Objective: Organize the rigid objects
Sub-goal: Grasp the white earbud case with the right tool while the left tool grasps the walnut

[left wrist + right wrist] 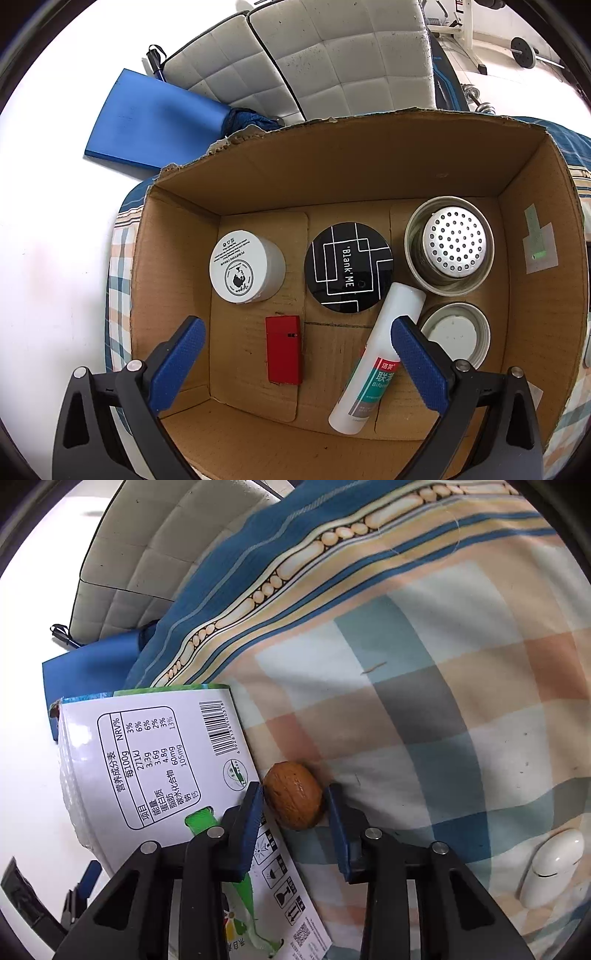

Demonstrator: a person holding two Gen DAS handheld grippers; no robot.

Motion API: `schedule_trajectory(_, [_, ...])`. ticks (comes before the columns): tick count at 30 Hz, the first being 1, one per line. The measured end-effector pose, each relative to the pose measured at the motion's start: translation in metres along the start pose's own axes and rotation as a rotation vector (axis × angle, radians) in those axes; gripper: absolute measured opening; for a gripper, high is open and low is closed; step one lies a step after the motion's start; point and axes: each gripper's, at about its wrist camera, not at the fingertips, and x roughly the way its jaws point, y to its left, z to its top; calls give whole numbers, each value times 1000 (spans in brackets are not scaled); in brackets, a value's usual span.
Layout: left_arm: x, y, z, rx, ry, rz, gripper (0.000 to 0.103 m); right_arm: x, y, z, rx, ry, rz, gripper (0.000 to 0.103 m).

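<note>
Walnut (293, 800) lies on the checked bedcloth (424, 709) hard beside a white milk carton (147, 768), and the right gripper (293, 797) has its blue pads pinched on the shell from both sides, presumably so it can be carried off to join the rest. Over the cardboard box (354, 162), the left gripper (295, 354) hangs with jaws wide and empty above the red case (283, 350) and white tube (376, 360), likely waiting its turn.

Black lid (348, 272): "Blank'ME"; carton (155, 771): "271kJ".
</note>
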Motion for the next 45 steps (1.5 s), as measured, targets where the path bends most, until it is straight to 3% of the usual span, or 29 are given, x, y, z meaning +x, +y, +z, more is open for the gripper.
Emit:
schedule_trajectory(7, [-11,-4,-2,11,-26,-12,103,-31,2,-48,-192,-72,-360,37])
schedule_trajectory(11, [-20,-11,-5,20,-41,-25,103,-25,-12,-74,-227,-73,-484,37])
schedule_trajectory(15, [-40,-17,-6,21,-51,-72,103,-36,-26,-82,-170,-106,-441,39])
schedule_trajectory(16, [-49,-18,-6,14,-58,-96,103,-48,-29,-85,-156,-132,-426,46])
schedule_trajectory(19, [-85,-23,-7,-18,-74,-263,103,-84,-41,-93,-122,-204,-405,65])
schedule_trajectory(22, [-115,-50,-11,10,-53,-467,103,-105,-63,-88,-84,-216,-412,65])
schedule_trajectory(27, [-128,-110,-19,121,-38,-438,103,-104,-99,-81,-58,-184,-378,65])
schedule_trajectory(36, [-117,-151,-22,100,12,-436,103,-68,-123,-67,-13,-133,-282,65])
schedule_trajectory(40, [-112,-155,-21,105,15,-404,103,-44,-131,-60,12,-90,-260,46])
schedule_trajectory(45, [-109,-154,-23,96,27,-400,103,-46,-136,-64,-20,-87,-329,44])
